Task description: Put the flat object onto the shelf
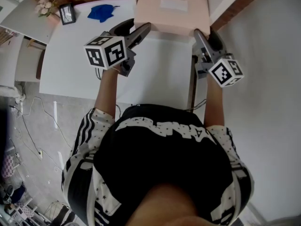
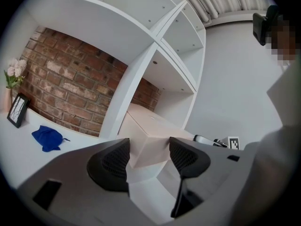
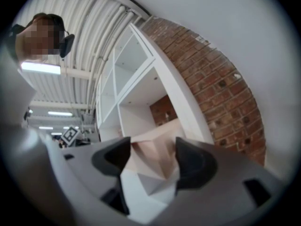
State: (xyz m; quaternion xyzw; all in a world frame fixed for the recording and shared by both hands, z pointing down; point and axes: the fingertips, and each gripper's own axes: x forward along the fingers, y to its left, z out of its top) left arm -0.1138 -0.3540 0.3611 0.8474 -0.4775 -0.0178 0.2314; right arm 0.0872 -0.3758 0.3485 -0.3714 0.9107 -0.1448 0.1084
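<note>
The flat object is a pale pink box (image 1: 171,8) lying level at the far edge of the white desk (image 1: 70,69), its far end inside a bay of the white shelf unit (image 2: 155,55). My left gripper (image 1: 142,28) is shut on the box's near left corner (image 2: 146,145), which fills the gap between both pads. My right gripper (image 1: 203,33) is shut on the near right corner (image 3: 153,149). In each gripper view the box runs away from the jaws into the shelf (image 3: 136,88). Both grippers point roughly level.
A blue cloth (image 1: 101,12), a small black picture frame (image 1: 67,14) and pale flowers (image 1: 45,6) sit at the desk's far left by the brick wall (image 2: 70,84). A shelf upright (image 2: 127,102) stands just left of the box. Cables lie on the floor (image 1: 33,126).
</note>
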